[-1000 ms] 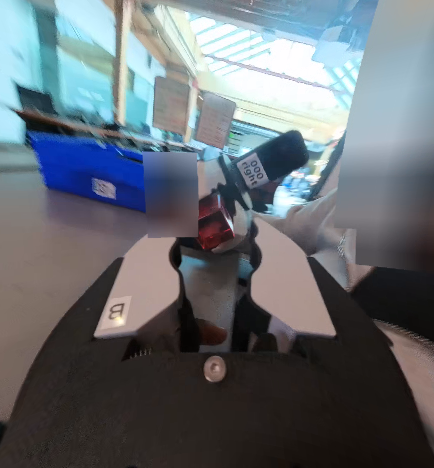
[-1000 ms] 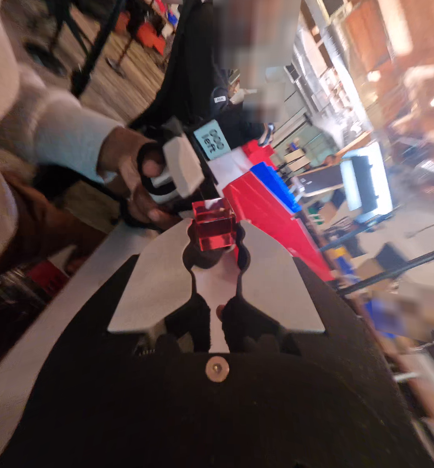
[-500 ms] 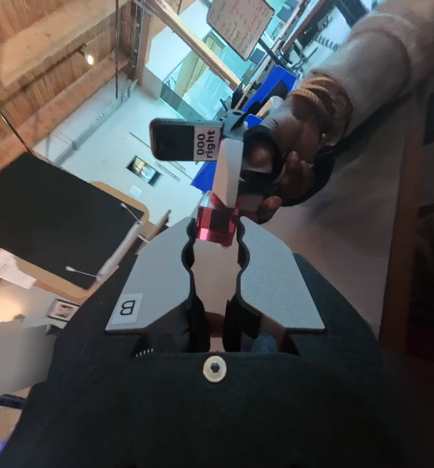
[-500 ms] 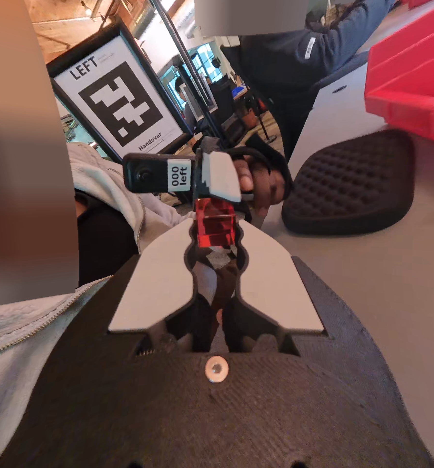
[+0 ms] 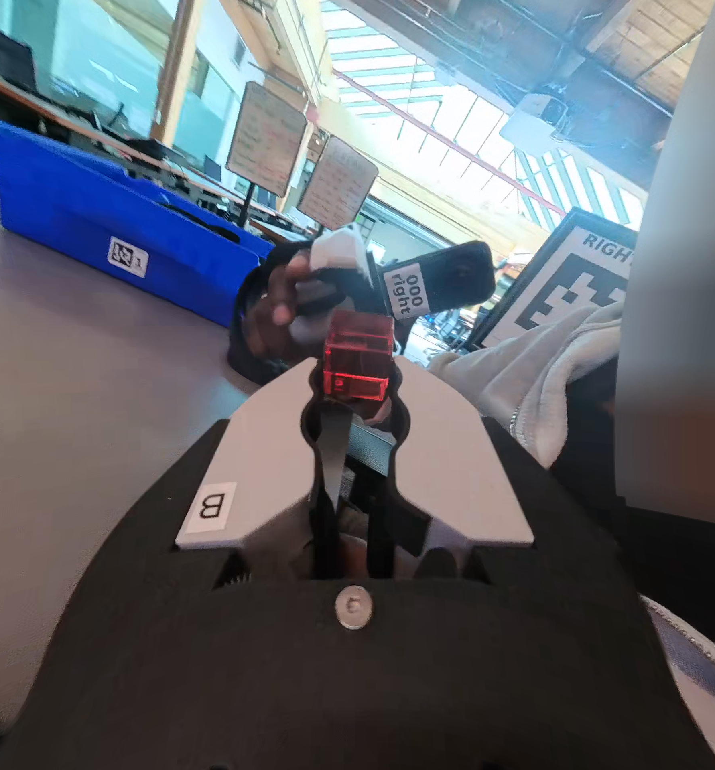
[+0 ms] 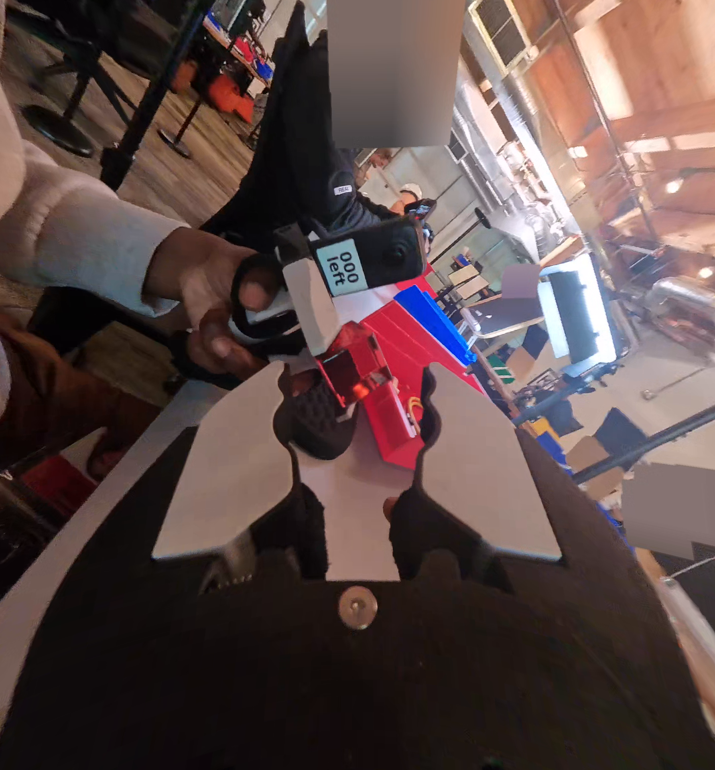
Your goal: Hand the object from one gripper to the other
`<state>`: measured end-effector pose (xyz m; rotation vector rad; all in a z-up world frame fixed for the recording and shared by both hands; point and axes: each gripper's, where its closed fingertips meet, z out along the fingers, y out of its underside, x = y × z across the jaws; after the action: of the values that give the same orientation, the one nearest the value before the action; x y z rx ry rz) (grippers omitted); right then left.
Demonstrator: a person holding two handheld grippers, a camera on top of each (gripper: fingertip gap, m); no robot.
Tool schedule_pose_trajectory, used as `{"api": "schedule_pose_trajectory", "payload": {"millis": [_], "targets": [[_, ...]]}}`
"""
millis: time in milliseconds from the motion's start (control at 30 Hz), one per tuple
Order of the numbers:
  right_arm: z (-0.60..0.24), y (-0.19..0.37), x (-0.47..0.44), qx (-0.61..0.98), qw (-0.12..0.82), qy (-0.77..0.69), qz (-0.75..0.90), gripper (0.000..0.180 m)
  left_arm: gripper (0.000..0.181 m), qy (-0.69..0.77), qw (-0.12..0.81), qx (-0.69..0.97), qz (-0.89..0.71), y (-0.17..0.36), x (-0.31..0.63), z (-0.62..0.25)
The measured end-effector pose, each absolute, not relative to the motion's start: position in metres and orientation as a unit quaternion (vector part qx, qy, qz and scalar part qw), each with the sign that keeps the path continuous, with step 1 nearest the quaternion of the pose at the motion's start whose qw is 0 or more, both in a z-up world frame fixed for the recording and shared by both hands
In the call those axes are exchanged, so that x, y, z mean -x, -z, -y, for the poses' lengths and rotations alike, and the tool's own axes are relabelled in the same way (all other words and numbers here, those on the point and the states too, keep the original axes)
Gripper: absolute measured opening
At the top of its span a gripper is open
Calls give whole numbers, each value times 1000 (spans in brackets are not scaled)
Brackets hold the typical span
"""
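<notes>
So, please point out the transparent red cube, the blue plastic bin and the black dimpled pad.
transparent red cube (image 5: 358,358), left wrist view, front face.
blue plastic bin (image 5: 76,216), left wrist view, side wall.
black dimpled pad (image 6: 316,421), right wrist view, textured top.

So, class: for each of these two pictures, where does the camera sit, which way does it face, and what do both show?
Left wrist view: sits on the left gripper, facing along its jaws, shut on the red cube; beyond, the right gripper, a hand, the blue bin.
Right wrist view: sits on the right gripper, jaws open, facing the left gripper, hand and sleeve.
Shared: the red cube and the table.
</notes>
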<state>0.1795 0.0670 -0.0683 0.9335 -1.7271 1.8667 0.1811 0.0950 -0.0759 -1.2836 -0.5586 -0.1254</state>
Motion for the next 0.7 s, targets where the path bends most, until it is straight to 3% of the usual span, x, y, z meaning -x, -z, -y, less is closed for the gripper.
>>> {"api": "schedule_pose_trajectory", "payload": {"millis": [100, 167, 300, 400, 467, 600, 700], "targets": [[-68, 72, -183, -386, 295, -645, 591, 57, 29, 93, 752, 596, 266, 82, -183, -99], [-67, 79, -185, -415, 335, -615, 580, 41, 29, 108, 747, 601, 265, 85, -185, -101], [-66, 80, -180, -394, 307, -616, 609, 33, 30, 61, 745, 619, 240, 86, -185, -101], [-68, 72, -174, -316, 168, -661, 659, 33, 58, -133, 739, 634, 184, 76, -176, -88], [-66, 74, -167, -223, 11, -671, 707, 33, 67, -340, 659, 658, 129, 76, -167, -74], [-68, 86, -173, -76, -309, -608, 727, 33, 67, -589, 445, 675, -6, 80, -160, -65], [-69, 94, -184, -45, -412, -560, 718, 32, 59, -631, 370, 679, -59, 90, -158, -75]]}}
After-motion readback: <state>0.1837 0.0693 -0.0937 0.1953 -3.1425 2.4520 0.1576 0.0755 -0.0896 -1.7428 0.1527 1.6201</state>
